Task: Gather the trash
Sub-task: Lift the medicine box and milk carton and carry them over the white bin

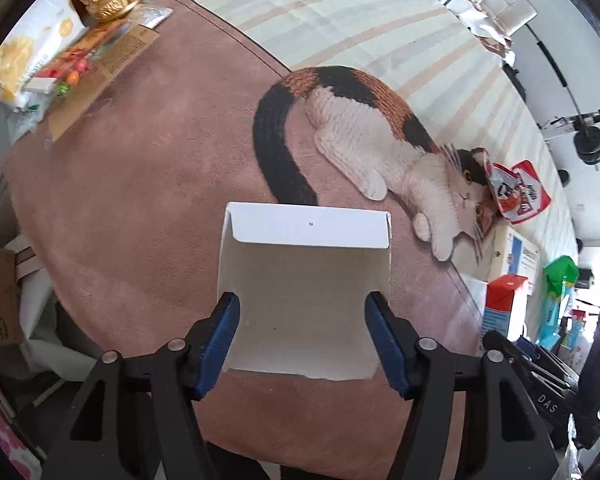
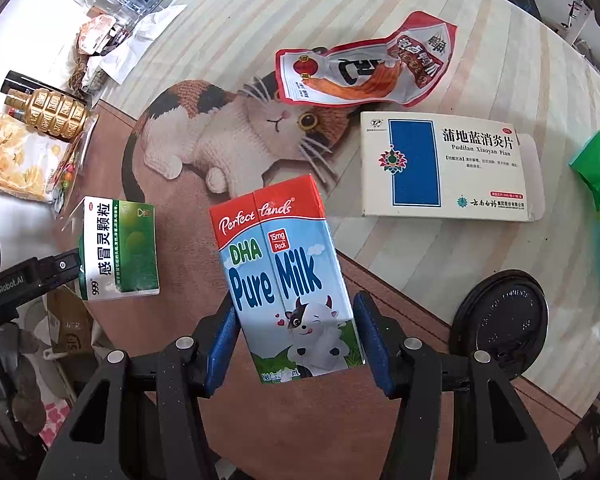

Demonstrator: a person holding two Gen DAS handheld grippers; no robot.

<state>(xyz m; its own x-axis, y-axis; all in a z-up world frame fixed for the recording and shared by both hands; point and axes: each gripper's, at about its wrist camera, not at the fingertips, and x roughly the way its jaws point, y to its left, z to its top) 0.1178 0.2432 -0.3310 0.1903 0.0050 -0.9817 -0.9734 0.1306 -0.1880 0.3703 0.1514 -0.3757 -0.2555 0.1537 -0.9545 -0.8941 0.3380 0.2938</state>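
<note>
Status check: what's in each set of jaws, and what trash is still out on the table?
Left gripper shut on green medicine box. Right gripper shut on milk carton. Snack wrapper, white pill box still on table. Nothing blocking.

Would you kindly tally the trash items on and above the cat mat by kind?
Medicine boxes: 2, the green box in the left gripper and the white-and-blue box.
Milk cartons: 1, milk carton.
Snack wrappers: 1, red wrapper.
Black lids: 1, lid.
Total: 5

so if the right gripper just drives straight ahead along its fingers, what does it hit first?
The right gripper already has the milk carton between its fingers. Past the carton, the line runs onto the cat-print mat, roughly at the cat's face. Depth is unclear, so take that as a guess.
</note>
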